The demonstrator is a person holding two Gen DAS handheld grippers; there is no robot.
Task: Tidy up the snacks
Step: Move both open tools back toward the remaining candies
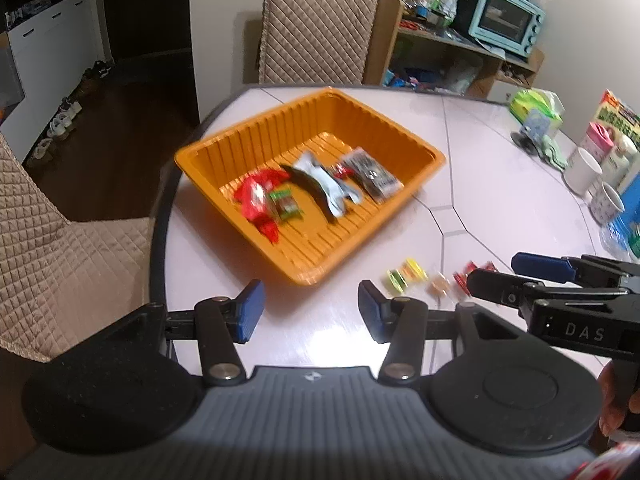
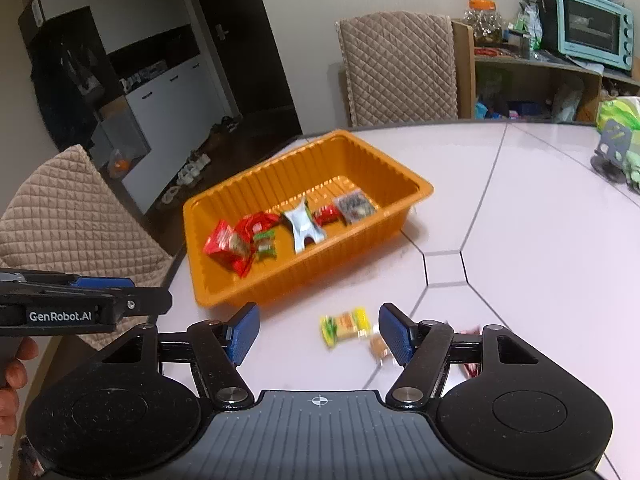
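Observation:
An orange tray (image 1: 408, 142) (image 2: 404, 184) sits on the white table and holds several snack packets: a red one (image 1: 258, 196) (image 2: 230, 244), a small green one (image 1: 285, 204) (image 2: 266, 244), a silver one (image 1: 324, 184) (image 2: 302, 224) and a dark clear one (image 1: 372, 174) (image 2: 354, 208). Loose on the table lie a yellow-green packet (image 1: 402, 274) (image 2: 344, 325), a small tan candy (image 1: 438, 286) (image 2: 378, 346) and a red packet (image 1: 468, 274) (image 2: 470, 368). My left gripper (image 1: 310, 310) is open and empty above the table before the tray. My right gripper (image 2: 318, 332) is open, the yellow-green packet between its fingers.
Quilted chairs (image 1: 316, 28) (image 2: 64, 216) stand at the far side and left of the table. Mugs (image 1: 582, 170), a tissue pack (image 1: 536, 106) and boxes crowd the table's right side. A shelf with a blue toaster oven (image 1: 506, 20) (image 2: 592, 26) stands behind.

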